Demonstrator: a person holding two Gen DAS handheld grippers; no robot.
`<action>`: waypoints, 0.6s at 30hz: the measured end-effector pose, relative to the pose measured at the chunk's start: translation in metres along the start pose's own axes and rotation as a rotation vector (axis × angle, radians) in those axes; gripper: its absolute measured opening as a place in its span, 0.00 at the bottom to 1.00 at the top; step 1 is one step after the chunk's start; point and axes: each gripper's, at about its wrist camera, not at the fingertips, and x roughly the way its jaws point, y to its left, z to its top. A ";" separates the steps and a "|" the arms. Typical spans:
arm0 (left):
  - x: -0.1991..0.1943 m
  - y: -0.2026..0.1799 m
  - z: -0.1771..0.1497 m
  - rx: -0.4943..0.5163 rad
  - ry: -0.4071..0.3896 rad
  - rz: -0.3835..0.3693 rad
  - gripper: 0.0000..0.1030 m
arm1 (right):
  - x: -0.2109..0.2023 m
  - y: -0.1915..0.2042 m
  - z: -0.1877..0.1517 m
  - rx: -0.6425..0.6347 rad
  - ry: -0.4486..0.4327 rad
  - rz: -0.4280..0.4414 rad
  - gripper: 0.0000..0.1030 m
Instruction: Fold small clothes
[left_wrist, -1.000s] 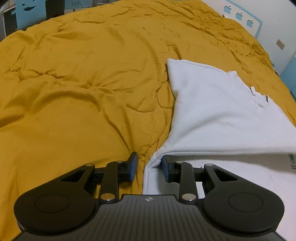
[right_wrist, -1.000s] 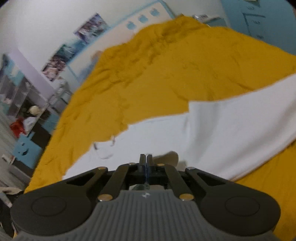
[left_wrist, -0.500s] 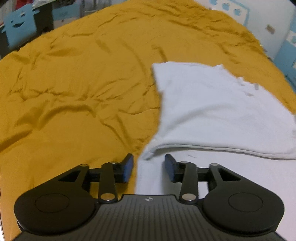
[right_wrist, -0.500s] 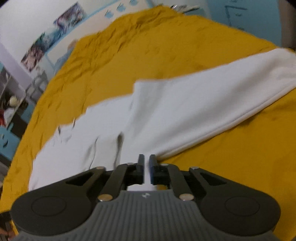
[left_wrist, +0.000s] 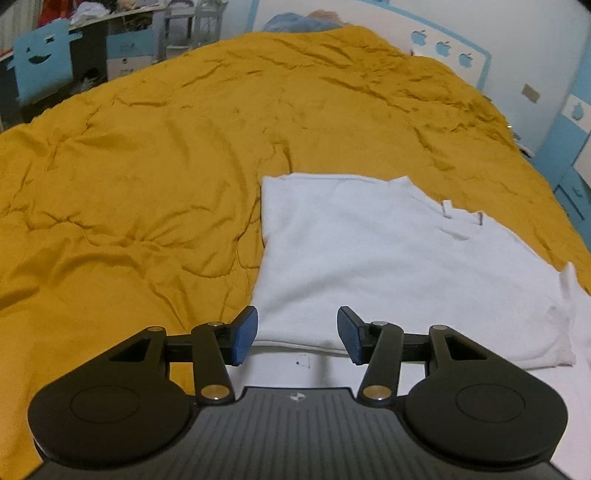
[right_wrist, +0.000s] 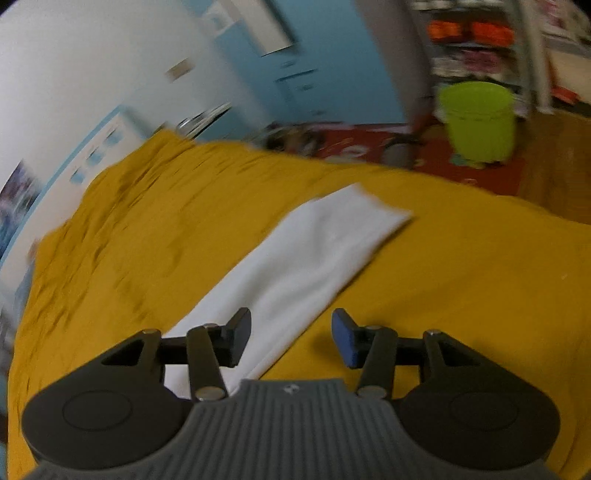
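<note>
In your left wrist view, the left gripper (left_wrist: 297, 334) hangs just over the near folded edge of the white T-shirt (left_wrist: 388, 258), which lies on the mustard quilt (left_wrist: 129, 184); its jaws are opening with nothing between them. In your right wrist view, blurred, the right gripper (right_wrist: 291, 341) has opening, empty jaws above the shirt's long white strip (right_wrist: 314, 251), so settle over its edge before pinching.

Soft dim indoor light, your left view sharp, your right view motion-smeared beyond the tongs, fisheye bending, dark corners.
</note>
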 end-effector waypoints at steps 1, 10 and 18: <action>0.005 -0.001 0.000 -0.006 0.010 0.012 0.57 | 0.005 -0.009 0.007 0.030 -0.003 -0.003 0.44; 0.026 -0.009 -0.001 -0.035 0.069 0.086 0.57 | 0.066 -0.049 0.036 0.168 -0.007 -0.037 0.41; 0.019 -0.008 0.001 -0.028 0.063 0.061 0.57 | 0.052 -0.001 0.043 0.028 -0.073 -0.075 0.09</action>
